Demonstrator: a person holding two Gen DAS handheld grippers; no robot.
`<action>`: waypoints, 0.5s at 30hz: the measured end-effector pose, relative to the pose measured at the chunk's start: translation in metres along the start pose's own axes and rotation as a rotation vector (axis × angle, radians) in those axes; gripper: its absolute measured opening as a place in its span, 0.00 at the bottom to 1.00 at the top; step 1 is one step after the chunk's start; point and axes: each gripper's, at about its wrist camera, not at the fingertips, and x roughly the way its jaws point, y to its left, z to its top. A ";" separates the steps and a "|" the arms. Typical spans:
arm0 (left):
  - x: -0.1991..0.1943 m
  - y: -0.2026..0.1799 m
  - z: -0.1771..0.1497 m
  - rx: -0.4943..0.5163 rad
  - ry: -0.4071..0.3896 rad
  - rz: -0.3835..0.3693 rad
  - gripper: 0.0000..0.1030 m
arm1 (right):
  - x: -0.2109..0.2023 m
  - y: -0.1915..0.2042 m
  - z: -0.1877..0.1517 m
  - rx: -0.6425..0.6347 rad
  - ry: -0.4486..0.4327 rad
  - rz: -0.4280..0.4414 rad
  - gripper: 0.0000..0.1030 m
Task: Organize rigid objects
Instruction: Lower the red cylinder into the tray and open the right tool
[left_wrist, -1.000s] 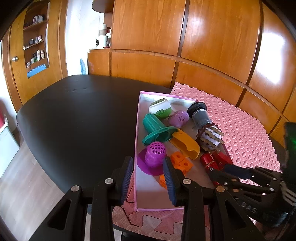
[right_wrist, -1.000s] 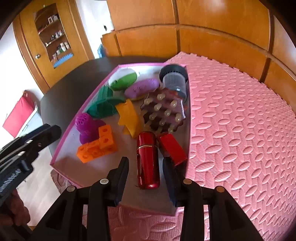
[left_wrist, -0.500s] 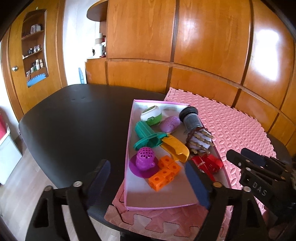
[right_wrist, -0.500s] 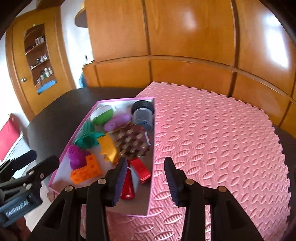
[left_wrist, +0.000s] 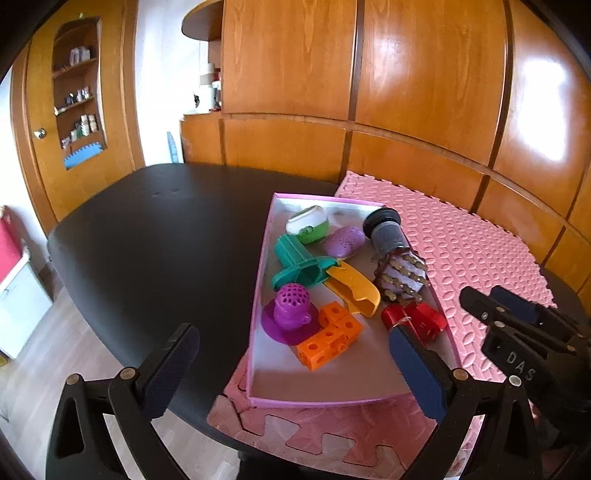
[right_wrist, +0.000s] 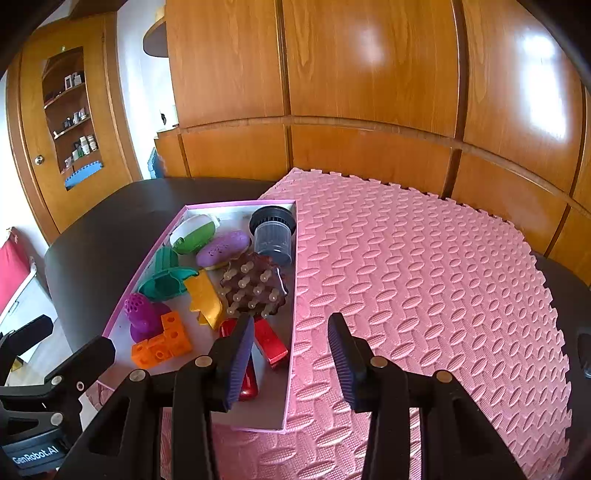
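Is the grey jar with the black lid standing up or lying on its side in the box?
On its side. The jar lies in the box's far corner, its lid pointing toward the back wall.

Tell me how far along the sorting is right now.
Done: every toy in view sits in the pink-rimmed box, including the orange blocks and red cylinder. In hand: nothing; the left gripper has just opened wide and holds nothing, the right gripper is open too. Left: nothing lies on the pink mat, so little seems to remain.

Left gripper (left_wrist: 291, 362) jaws just opened wide, nothing between, above pink tray (left_wrist: 258, 299) of toys, black table (left_wrist: 155, 236)
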 end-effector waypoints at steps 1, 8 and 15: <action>-0.001 0.000 0.000 0.002 -0.008 0.010 1.00 | -0.001 0.000 0.001 0.000 -0.005 0.000 0.40; -0.009 0.006 0.005 -0.024 -0.038 0.023 1.00 | -0.009 0.007 0.007 -0.008 -0.031 0.014 0.40; -0.017 0.007 0.003 0.001 -0.101 0.058 0.99 | -0.008 0.012 0.005 -0.022 -0.026 0.017 0.40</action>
